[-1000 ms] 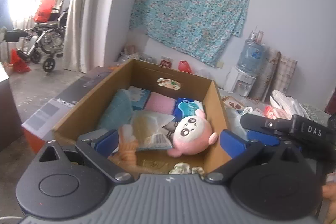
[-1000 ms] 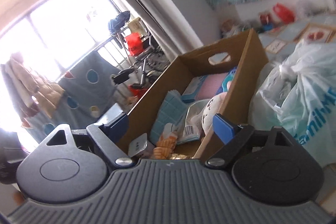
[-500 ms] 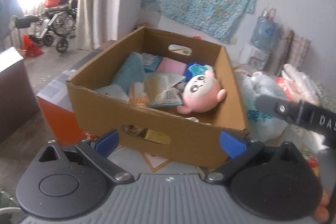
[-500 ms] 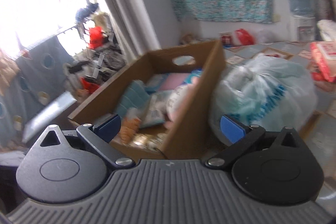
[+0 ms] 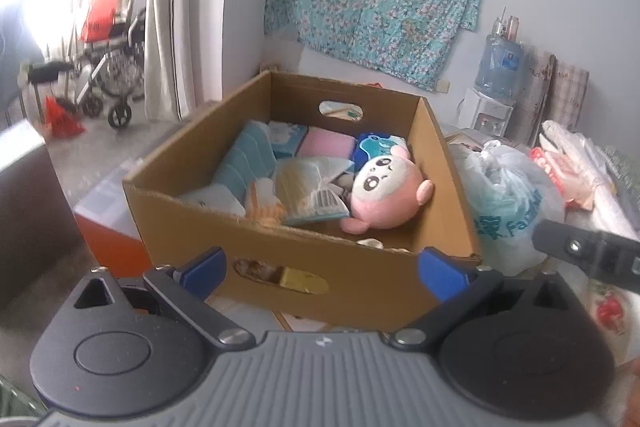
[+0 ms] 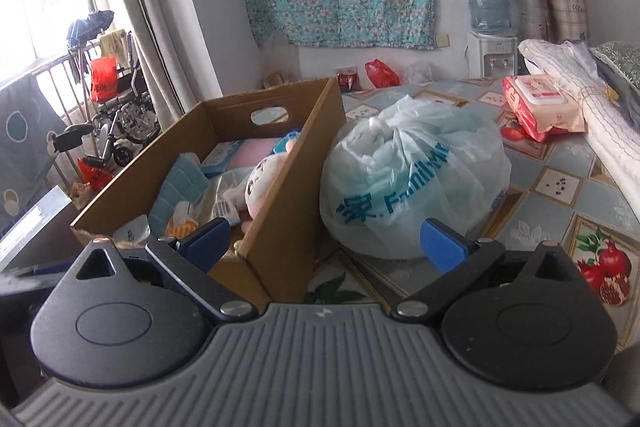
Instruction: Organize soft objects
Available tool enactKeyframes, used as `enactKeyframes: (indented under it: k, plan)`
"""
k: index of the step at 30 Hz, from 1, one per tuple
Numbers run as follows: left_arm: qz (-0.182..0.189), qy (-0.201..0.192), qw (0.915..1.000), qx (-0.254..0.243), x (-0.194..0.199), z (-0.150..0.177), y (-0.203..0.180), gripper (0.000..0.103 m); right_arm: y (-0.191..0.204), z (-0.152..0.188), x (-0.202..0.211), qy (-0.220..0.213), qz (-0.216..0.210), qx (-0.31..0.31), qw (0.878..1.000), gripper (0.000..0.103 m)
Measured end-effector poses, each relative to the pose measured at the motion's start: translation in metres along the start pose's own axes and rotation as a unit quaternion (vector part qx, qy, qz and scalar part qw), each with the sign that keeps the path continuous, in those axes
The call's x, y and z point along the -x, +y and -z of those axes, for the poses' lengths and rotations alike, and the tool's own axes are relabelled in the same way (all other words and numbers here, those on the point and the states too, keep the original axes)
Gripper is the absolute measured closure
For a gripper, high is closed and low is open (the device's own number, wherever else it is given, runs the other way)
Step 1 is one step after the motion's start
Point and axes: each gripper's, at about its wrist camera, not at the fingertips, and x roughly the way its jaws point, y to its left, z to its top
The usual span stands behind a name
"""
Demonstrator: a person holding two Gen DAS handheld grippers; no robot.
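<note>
step: between picks, next soft item | right gripper: jaws spread wide, empty, facing bag beside box | left gripper: wide, empty | plush in box | next: straddle bag knot, close

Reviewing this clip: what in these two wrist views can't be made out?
- Tied plastic bag: contents hidden by its cloudy film, both views.
- Cardboard box bottom: covered by the pink plush and packets, left wrist view; its near wall cuts off the plush in the right wrist view.
- Window area: washed out by glare, left wrist view.
- Pink packet: print too small, right wrist view.
</note>
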Motion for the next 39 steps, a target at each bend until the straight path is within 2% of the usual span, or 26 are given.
enactKeyframes:
  k: [3, 8, 14, 20, 29, 39]
  plan:
    - [-0.016, -0.006, 0.9998, -0.011, 0.001, 0.000, -0.002, 0.000, 0.001, 0.005, 0.002, -0.004, -0.008, 0.012, 1.000, 0.001]
    - [0.006, 0.012, 0.9999, -0.010, 0.004, -0.001, -0.001, 0.000, 0.007, 0.006, 0.006, 0.005, -0.024, 0.028, 0.999, 0.001]
    - [-0.024, 0.018, 0.9994, -0.016, 0.004, 0.000, 0.001, 0.000, 0.021, 0.011, -0.001, 0.025, -0.024, 0.058, 0.998, 0.001]
    - [-0.040, 0.022, 0.9987, -0.022, 0.003, -0.002, 0.005, 0.000, 0.023, 0.012, -0.012, 0.038, -0.019, 0.060, 0.997, 0.001]
    - [-0.047, 0.041, 0.9976, -0.032, -0.005, 0.000, 0.004, 0.000, 0.021, 0.013, -0.022, 0.052, -0.013, 0.059, 0.997, 0.001]
    - [-0.054, 0.043, 0.9971, -0.030, -0.009, 0.000, 0.004, 0.000, 0.018, 0.011, -0.030, 0.062, -0.014, 0.054, 0.997, 0.001]
